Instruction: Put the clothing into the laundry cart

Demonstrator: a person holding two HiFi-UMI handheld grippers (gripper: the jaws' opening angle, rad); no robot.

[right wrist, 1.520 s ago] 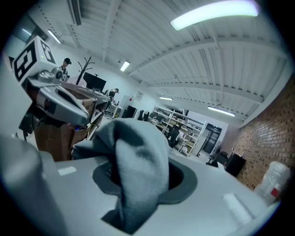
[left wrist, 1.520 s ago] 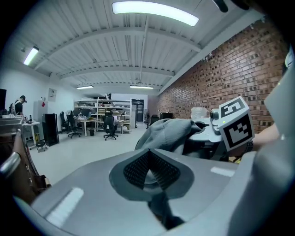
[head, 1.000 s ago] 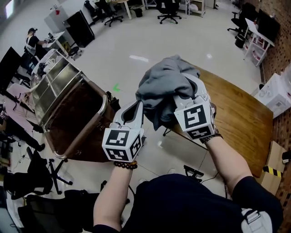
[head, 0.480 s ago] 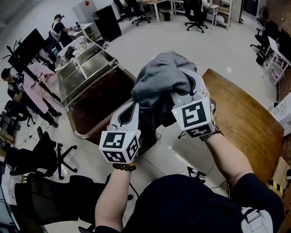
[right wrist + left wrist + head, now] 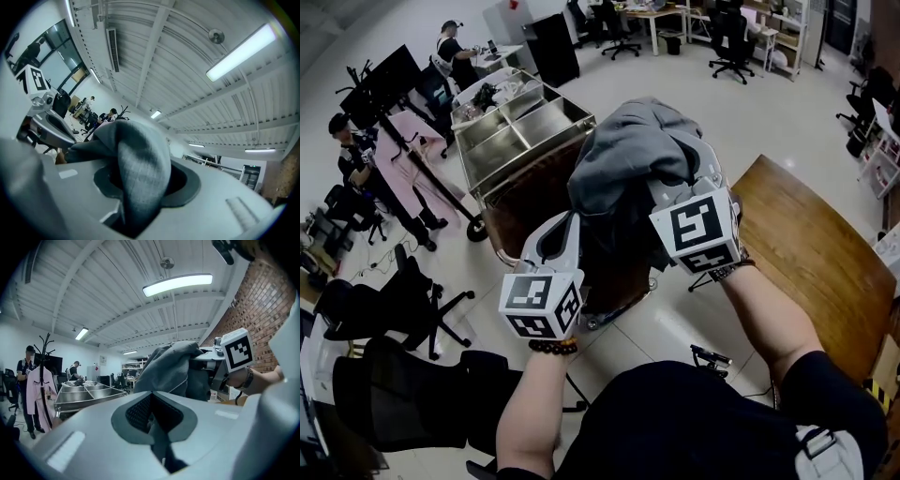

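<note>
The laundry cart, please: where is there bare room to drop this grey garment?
The cart's open brown bin, between its steel tray and the held grey garment, looks bare. The wooden table at the head view's right looks bare too. Left of the cart is crowded: people, a coat rack, office chairs.

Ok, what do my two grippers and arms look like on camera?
The left gripper and right gripper are smooth pale grey shells, dark-lined inside. Each carries a white cube with black square markers. The person wears a dark short-sleeved top, a brown bead bracelet on the left wrist and a dark band on the right wrist.
</note>
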